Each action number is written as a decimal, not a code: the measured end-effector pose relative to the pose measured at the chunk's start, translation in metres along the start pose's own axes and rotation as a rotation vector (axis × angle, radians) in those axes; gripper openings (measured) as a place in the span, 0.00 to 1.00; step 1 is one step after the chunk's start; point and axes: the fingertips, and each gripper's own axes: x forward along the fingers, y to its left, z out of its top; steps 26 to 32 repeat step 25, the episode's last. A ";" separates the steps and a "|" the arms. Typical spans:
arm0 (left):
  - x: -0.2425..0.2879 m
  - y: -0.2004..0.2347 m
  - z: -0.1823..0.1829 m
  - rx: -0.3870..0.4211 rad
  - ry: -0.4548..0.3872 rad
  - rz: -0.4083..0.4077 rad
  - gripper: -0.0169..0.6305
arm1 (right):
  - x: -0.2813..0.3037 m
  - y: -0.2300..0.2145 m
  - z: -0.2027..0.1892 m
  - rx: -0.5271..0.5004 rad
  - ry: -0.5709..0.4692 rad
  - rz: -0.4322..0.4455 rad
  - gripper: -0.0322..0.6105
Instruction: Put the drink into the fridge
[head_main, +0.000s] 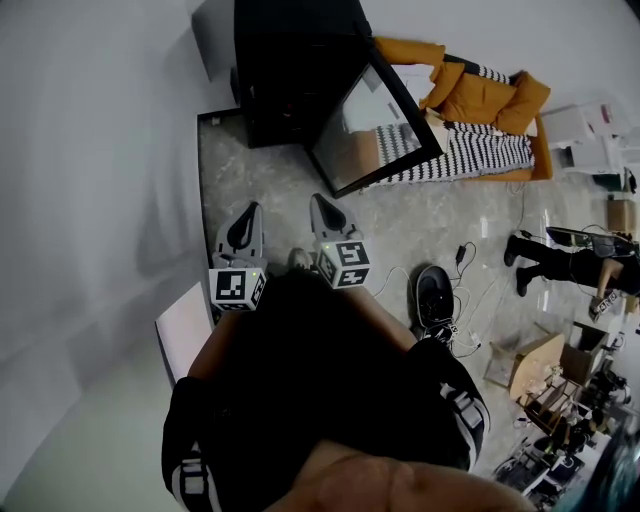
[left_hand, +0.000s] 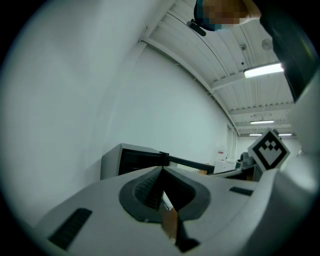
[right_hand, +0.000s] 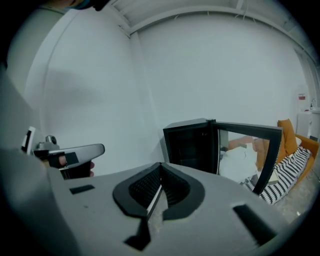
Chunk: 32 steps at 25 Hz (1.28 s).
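Left gripper (head_main: 253, 207) has its jaws pressed together with nothing between them; right gripper (head_main: 316, 198), just beside it, is likewise closed and empty. Both point toward the black fridge (head_main: 285, 80), its glass door (head_main: 375, 125) swung wide. The dark interior hides any drink. The marker cubes (head_main: 238, 288) carry only black-and-white squares

The left claw (head_main: 252, 210) and right claw (head_main: 320, 200) point at the black fridge (head_main: 290, 70) (its door (head_main: 375, 130) standing open).
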 end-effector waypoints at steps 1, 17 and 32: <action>0.000 0.001 -0.001 0.000 -0.001 -0.002 0.03 | 0.000 0.001 0.000 0.000 0.002 0.001 0.05; 0.008 0.011 0.001 0.004 -0.026 -0.001 0.03 | 0.007 0.002 0.006 -0.022 -0.015 0.010 0.05; 0.007 0.012 0.003 0.006 -0.029 0.004 0.03 | 0.006 0.002 0.013 -0.026 -0.028 0.009 0.05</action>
